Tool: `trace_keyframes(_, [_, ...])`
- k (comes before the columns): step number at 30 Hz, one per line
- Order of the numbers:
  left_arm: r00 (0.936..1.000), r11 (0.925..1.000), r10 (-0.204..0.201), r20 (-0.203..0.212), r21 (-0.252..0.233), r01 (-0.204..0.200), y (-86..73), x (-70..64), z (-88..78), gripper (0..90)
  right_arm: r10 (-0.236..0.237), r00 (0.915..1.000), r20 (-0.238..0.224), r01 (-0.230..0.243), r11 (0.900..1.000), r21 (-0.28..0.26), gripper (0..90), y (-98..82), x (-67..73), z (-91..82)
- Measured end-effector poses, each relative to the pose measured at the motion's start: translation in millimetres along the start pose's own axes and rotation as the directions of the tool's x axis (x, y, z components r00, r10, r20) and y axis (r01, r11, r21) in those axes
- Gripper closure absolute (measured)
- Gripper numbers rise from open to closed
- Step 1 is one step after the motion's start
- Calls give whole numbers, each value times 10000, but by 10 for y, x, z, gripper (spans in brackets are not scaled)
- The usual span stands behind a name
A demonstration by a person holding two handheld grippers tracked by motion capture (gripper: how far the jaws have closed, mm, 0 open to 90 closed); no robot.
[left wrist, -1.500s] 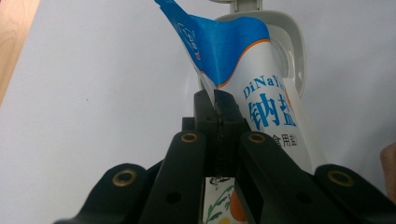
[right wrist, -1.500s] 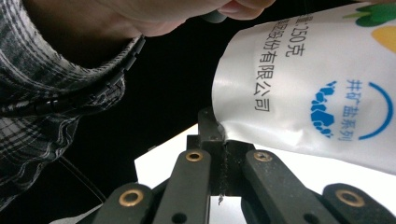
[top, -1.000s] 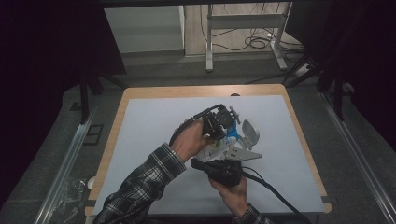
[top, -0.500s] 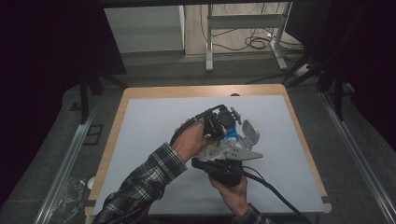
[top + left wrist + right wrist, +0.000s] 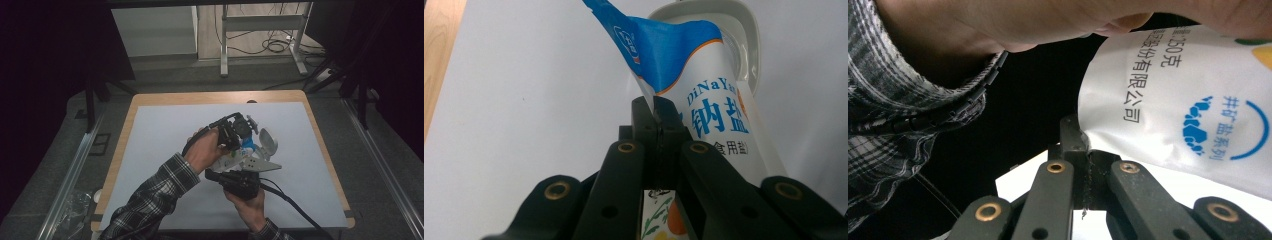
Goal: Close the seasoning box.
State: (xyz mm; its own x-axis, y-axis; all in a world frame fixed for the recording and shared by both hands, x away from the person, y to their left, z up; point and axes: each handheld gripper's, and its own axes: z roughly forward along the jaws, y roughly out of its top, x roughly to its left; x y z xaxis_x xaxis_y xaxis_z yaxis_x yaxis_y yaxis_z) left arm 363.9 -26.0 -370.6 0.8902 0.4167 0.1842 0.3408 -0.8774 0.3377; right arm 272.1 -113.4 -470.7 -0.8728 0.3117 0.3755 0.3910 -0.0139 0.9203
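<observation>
Near table (image 5: 160,150) centre, over bowl (image 5: 751,30) — soft, slippery salt bag (image 5: 714,107), pinched at opposite edges by left gripper (image 5: 655,112) and right gripper (image 5: 1079,135) — best held by seams

High view: a fixed camera above the near side of the table (image 5: 150,145), facing forward and down, far enough to take in the whole top and the floor beyond; both forearms enter from the bottom edge. Left gripper view: mounted on the left gripper (image 5: 657,120), sighting along its closed jaws, very close to the pouch (image 5: 704,95) and the white dish (image 5: 744,30) behind it. Right gripper view: mounted on the right gripper (image 5: 1079,137), equally close, facing the other hand's sleeve (image 5: 903,100). All three views share the pouch.
</observation>
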Motion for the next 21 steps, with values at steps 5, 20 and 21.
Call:
trace_keyframes(5, [10000, 10000, -10, -1, -18, 10, -2, 2, 2, 900, 0, 10000, 5, 0, 10000, -9, 897, 4, 2, -2])
trace_keyframes(20, [10000, 10000, -44, 85, 23, 44, -13, 5, 30, 900, 9, 10000, -1, -9, 10000, 8, 897, 8, 6, -3])
trace_keyframes(21, [10000, 10000, -45, 83, 26, 45, -13, 5, 31, 900, 8, 10000, 3, -8, 10000, 7, 897, 7, 6, -3])
